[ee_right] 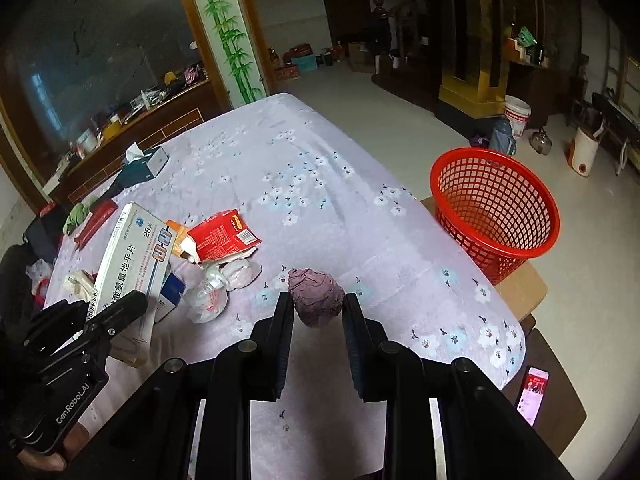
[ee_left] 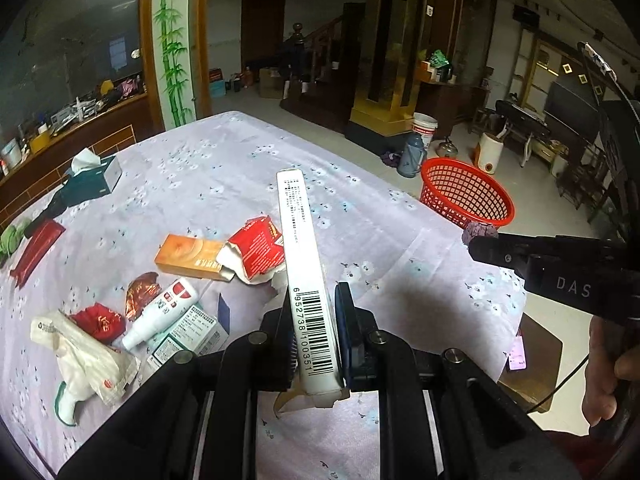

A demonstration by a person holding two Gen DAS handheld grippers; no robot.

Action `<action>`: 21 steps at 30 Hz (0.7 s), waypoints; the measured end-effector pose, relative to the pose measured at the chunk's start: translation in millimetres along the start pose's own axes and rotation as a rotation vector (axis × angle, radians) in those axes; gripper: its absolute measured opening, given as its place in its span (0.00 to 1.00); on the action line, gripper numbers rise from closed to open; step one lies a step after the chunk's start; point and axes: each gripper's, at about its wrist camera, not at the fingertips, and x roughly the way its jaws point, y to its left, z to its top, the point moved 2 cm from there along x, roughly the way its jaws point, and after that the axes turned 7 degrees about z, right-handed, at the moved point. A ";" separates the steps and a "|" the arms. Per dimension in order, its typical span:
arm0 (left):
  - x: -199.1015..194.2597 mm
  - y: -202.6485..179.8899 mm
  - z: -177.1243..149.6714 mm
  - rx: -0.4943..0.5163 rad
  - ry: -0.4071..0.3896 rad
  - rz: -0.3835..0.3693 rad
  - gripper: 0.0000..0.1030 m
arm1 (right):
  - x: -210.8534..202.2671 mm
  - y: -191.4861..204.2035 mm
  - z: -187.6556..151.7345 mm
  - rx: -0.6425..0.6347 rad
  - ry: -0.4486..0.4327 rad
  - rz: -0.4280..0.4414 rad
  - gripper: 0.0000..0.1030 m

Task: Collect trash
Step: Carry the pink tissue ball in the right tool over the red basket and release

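Floral tablecloth: left gripper clamped on stiff, light medicine box; right gripper pinching soft crumpled purple wad mid-body.

Both claws are matte black, with round silver screws on the arms. The left claw has blue pads and white "GenRobot.AI" lettering; the right claw reads "DAS" in white, with a thin black cable trailing.
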 end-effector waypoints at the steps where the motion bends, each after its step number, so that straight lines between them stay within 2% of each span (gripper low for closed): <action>1: -1.2 -1.6 0.5 0.002 -0.001 -0.002 0.15 | -1.5 -1.8 0.9 0.007 -0.003 0.005 0.26; 10: -2.7 -25.5 17.5 0.039 -0.021 -0.001 0.16 | -9.5 -33.2 17.3 0.044 -0.027 0.024 0.26; 16: 7.3 -71.2 39.9 0.096 -0.028 -0.035 0.16 | -22.7 -80.2 32.4 0.092 -0.053 0.020 0.26; 21: 30.3 -122.9 65.6 0.124 -0.008 -0.108 0.16 | -36.8 -136.4 45.1 0.147 -0.076 -0.003 0.26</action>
